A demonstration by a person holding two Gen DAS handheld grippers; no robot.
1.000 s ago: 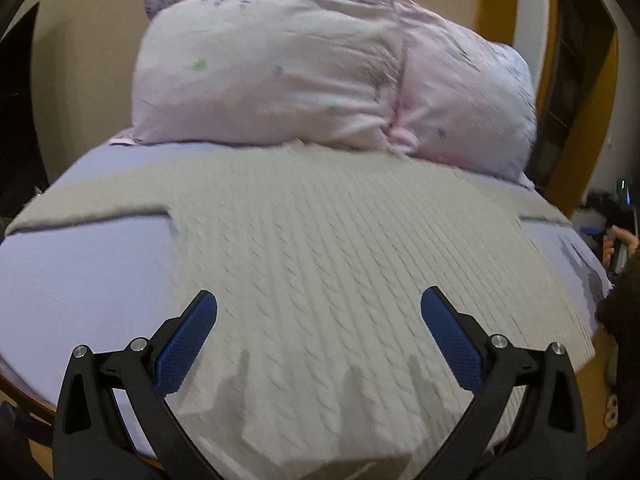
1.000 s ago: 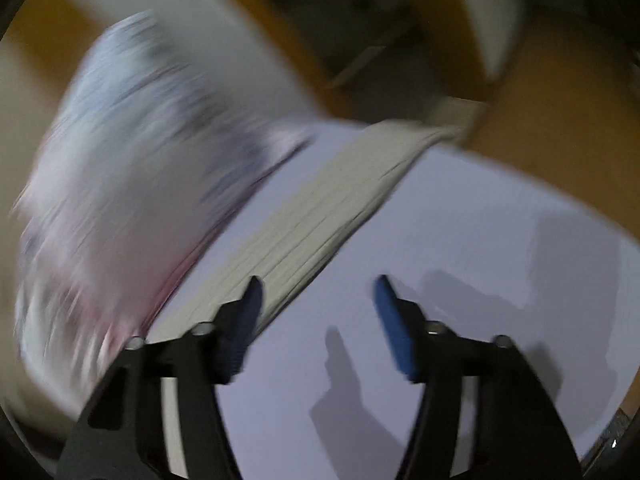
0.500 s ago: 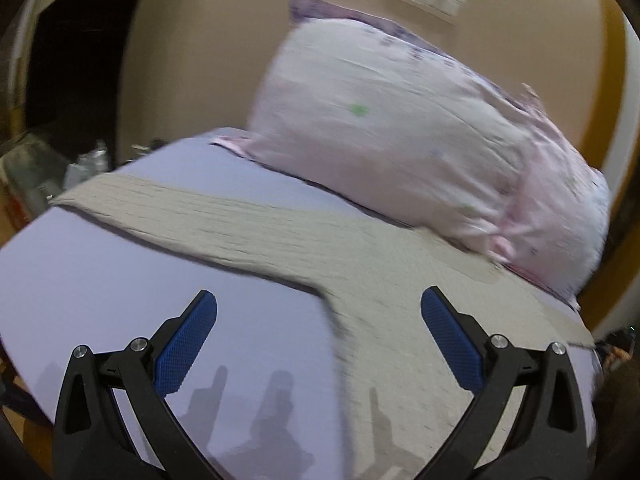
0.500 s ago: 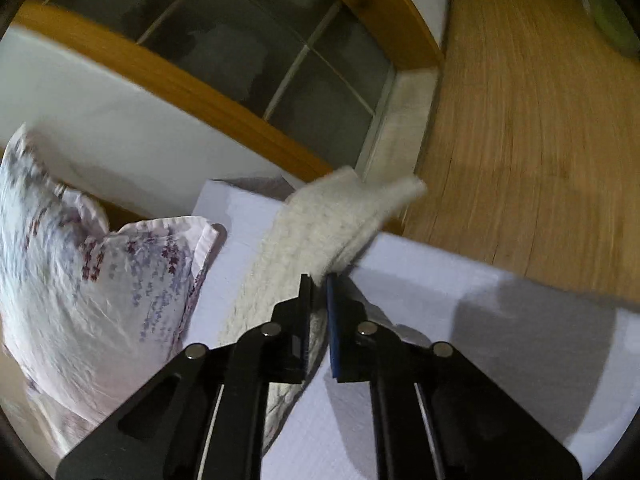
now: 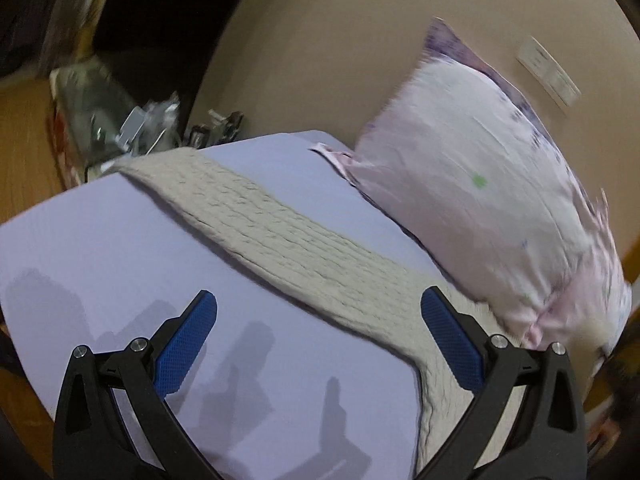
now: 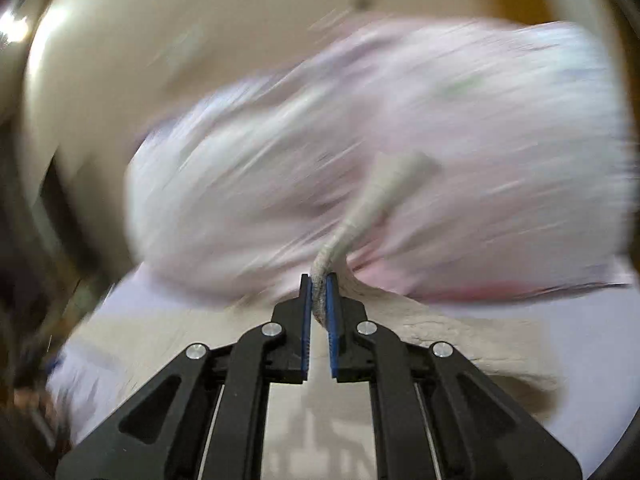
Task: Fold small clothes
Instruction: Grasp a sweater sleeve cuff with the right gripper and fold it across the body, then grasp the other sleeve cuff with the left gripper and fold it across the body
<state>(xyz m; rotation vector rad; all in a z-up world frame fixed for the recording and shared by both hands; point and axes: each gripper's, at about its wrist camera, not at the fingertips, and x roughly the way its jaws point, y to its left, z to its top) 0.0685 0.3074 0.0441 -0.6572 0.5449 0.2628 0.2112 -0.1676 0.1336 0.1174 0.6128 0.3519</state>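
Observation:
A cream cable-knit sweater lies flat on the lilac bed sheet (image 5: 100, 248). In the left wrist view its left sleeve (image 5: 256, 216) stretches diagonally toward the bed's far left corner. My left gripper (image 5: 318, 336) is open and empty, hovering above the sheet and the sleeve's base. In the right wrist view my right gripper (image 6: 319, 296) is shut on the sweater's right sleeve (image 6: 360, 208), which is lifted and trails off past the fingertips. The sweater body (image 6: 440, 332) lies beneath. This view is blurred by motion.
Pink floral pillows (image 5: 480, 184) lean on the beige wall at the head of the bed; they also show in the right wrist view (image 6: 360, 152). Cluttered items (image 5: 152, 128) sit on the floor beyond the bed's left corner. A wooden floor (image 5: 24, 152) lies at left.
My right gripper closed on the right sleeve's end and swung it up and inward over the sweater. My left gripper turned left from the sweater body toward the left sleeve, staying open.

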